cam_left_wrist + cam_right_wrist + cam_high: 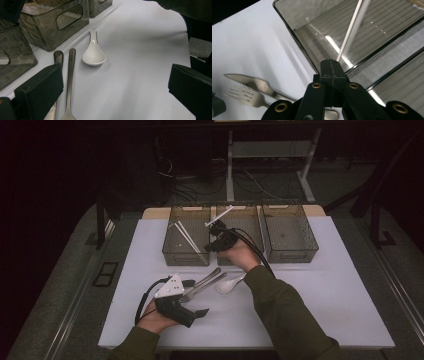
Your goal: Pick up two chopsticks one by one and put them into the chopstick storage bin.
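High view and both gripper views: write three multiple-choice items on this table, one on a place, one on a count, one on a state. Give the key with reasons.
1. Where does the white spoon lie?
A. On the floor
B. On the table, beside the fork and knife
C. On a chair

2. How many bins stand at the back of the table?
A. Three
B. Two
C. Five

3. What is the state of the right gripper?
A. Fingers wide open
B. Lying on the table
C. Fingers shut on a white chopstick

Key: 1 B, the spoon rests on the white surface next to the metal cutlery. 2 A, the high view shows three bins in a row. 3 C, the chopstick rises from between the closed fingers, over a bin.
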The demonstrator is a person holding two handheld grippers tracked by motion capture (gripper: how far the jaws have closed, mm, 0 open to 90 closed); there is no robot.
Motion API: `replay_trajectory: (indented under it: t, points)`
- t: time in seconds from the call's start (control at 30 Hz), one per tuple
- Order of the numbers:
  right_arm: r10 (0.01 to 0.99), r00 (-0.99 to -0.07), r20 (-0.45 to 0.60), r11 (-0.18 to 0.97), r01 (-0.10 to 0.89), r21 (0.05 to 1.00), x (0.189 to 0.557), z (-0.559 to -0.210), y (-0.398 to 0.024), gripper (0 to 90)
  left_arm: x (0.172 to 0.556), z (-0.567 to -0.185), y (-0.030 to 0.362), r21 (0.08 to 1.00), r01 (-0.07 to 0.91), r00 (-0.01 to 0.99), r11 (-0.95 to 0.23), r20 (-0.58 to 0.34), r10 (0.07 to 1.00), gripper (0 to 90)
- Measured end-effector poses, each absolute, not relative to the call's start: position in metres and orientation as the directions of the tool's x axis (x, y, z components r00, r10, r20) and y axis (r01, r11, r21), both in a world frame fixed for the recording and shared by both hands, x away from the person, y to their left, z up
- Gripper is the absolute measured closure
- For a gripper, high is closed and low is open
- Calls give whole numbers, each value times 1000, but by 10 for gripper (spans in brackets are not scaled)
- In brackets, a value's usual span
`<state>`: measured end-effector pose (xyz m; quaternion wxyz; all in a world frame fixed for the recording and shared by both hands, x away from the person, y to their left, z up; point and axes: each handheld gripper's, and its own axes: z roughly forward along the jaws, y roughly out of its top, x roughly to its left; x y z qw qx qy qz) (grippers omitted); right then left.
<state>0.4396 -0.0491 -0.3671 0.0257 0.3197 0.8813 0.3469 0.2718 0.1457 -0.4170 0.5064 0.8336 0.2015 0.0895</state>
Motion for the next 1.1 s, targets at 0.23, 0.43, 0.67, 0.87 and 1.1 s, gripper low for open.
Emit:
replay_trajectory:
  t: [0.23, 0.43, 0.67, 0.87, 1.1]
  points:
    - [562, -805, 191, 533, 529, 661, 431, -356, -62, 856, 272, -418, 145, 879, 247, 903, -408, -57, 425, 0]
    - [530, -817, 228, 504, 520, 690, 421, -355, -84, 691, 272, -418, 146, 878, 249, 901, -408, -56, 429, 0]
    - [514, -819, 254, 469, 517, 716, 409, -355, -109, 554, 273, -418, 147, 874, 251, 900, -416, -52, 433, 0]
    - [505, -825, 254, 440, 499, 747, 394, -356, -132, 481, 273, -419, 146, 874, 255, 896, -414, -54, 440, 0]
    - [528, -818, 227, 413, 481, 773, 369, -367, -162, 398, 274, -419, 148, 872, 268, 888, -410, -59, 455, 0]
